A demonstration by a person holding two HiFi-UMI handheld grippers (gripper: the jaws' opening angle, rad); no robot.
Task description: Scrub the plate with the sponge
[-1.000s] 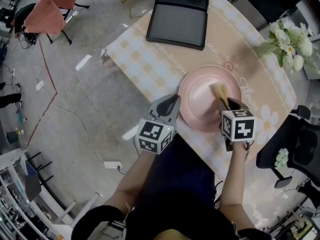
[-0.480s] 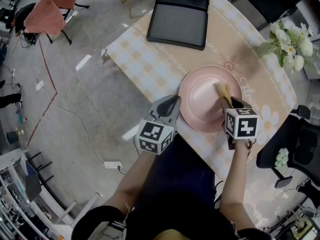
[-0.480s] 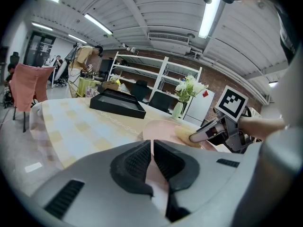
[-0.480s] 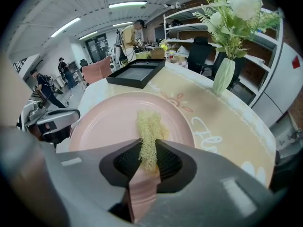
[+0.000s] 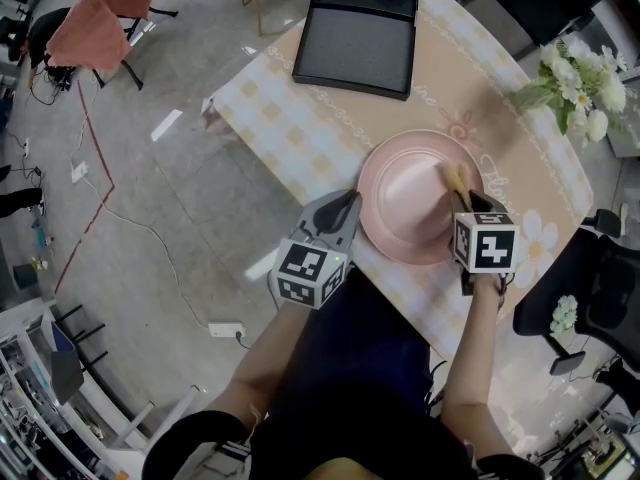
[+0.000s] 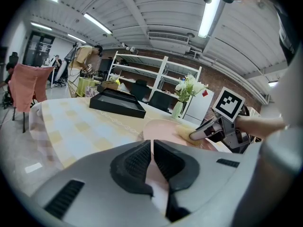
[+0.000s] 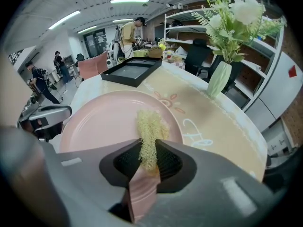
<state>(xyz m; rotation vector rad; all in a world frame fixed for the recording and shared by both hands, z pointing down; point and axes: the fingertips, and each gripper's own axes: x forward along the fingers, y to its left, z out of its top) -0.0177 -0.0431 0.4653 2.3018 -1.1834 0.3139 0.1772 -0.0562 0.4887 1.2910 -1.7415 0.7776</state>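
While left tongs (image 5: 346,204) pinch the plate (image 5: 405,193) rim, right tongs (image 5: 463,198) hold the sponge (image 5: 457,176) on it; cloth lettering (image 7: 198,126) unreadable.

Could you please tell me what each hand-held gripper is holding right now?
Left hand-held gripper: closed on the rim of the round pink plate.
Right hand-held gripper: closed on the yellow fibrous sponge.

"What's underfoot?"
"A pale, glossy floor (image 5: 150,198), with a red cable (image 5: 97,138) and a white power strip (image 5: 225,329) lying on it."
"Furniture?"
"A bench (image 5: 300,128) under checked cloth, a chair (image 5: 95,18) draped in salmon fabric, a black office chair (image 5: 590,293) and white shelving (image 6: 156,77)."
"Light?"
"Tube lights (image 6: 210,13) on a ribbed ceiling."
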